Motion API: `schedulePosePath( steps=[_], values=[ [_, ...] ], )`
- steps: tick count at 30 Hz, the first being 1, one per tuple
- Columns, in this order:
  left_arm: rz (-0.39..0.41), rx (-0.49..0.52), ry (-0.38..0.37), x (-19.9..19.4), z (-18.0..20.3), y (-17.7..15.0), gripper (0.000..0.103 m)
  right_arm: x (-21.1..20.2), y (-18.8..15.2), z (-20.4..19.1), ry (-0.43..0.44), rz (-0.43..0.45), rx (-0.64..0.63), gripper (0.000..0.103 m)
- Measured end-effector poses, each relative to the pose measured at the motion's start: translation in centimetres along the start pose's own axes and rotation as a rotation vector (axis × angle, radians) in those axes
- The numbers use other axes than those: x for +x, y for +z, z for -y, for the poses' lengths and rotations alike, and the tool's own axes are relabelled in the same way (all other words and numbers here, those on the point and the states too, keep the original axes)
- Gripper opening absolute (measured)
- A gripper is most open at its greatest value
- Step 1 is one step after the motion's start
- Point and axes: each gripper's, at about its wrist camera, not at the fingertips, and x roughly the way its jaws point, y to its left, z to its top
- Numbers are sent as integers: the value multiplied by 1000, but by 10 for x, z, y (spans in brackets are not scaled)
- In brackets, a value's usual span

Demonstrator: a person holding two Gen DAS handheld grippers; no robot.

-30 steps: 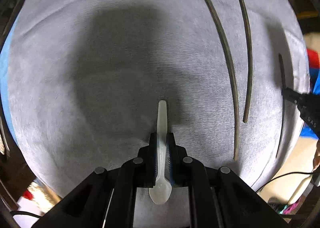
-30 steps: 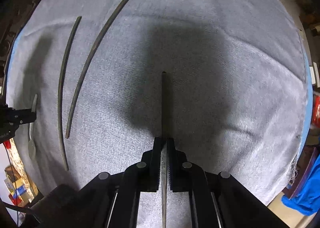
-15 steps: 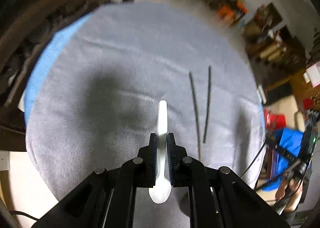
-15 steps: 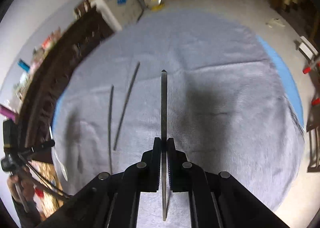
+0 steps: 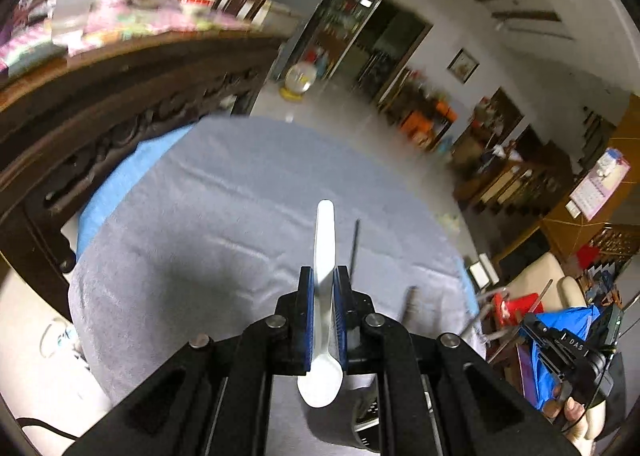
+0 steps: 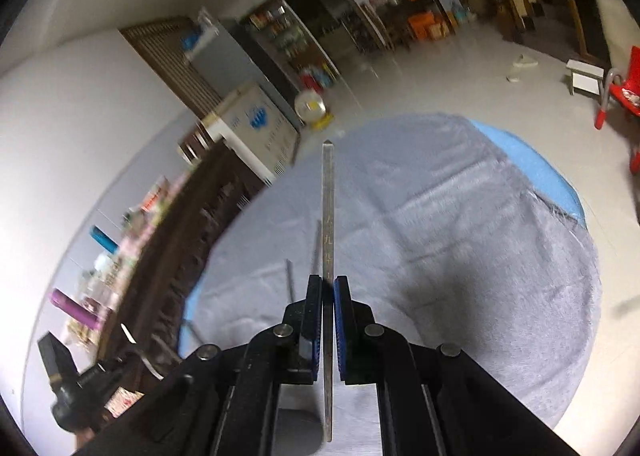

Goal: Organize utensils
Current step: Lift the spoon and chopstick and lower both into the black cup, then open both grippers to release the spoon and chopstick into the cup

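Observation:
My left gripper [image 5: 324, 276] is shut on a white plastic spoon [image 5: 324, 232], handle pointing forward and bowl back toward the camera, held well above the grey cloth [image 5: 200, 236]. My right gripper [image 6: 328, 284] is shut on a long metal chopstick [image 6: 328, 207] that points forward over the same cloth [image 6: 460, 236]. Two dark chopsticks lie on the cloth: one [image 5: 354, 244] just right of the spoon, another [image 5: 408, 304] nearer. In the right wrist view they [image 6: 289, 280] [image 6: 316, 244] lie just left of the held chopstick. The right gripper [image 5: 532, 330] also shows at the lower right of the left wrist view.
The cloth covers a table with a blue underlay [image 6: 532, 171] showing at its edges. Dark carved wooden furniture [image 5: 100, 115] runs along the table's left side. Beyond lie open tiled floor, a red chair [image 6: 624, 91], a small white stool [image 6: 586, 75] and cluttered shelves.
Both grippers have lifted off the cloth and tilted upward, carrying the spoon and the chopstick. The views now take in the room instead of only the cloth. Both grips are unchanged.

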Motion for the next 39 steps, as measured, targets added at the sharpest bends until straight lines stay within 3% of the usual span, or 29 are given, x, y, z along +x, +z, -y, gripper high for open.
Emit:
schedulePosePath(
  steps=[6, 13, 25, 39],
  values=[
    [125, 56, -54, -26, 29, -22, 10, -22, -9, -25, 90, 72, -6, 7],
    [169, 94, -56, -19, 47, -49, 10, -29, -28, -48, 104, 140, -55, 7],
    [155, 181, 8, -1, 60, -85, 10, -8, -58, -64, 58, 118, -131, 7],
    [106, 216, 12, 13, 63, -102, 10, 12, -89, -76, 29, 65, -218, 7]
  ],
)
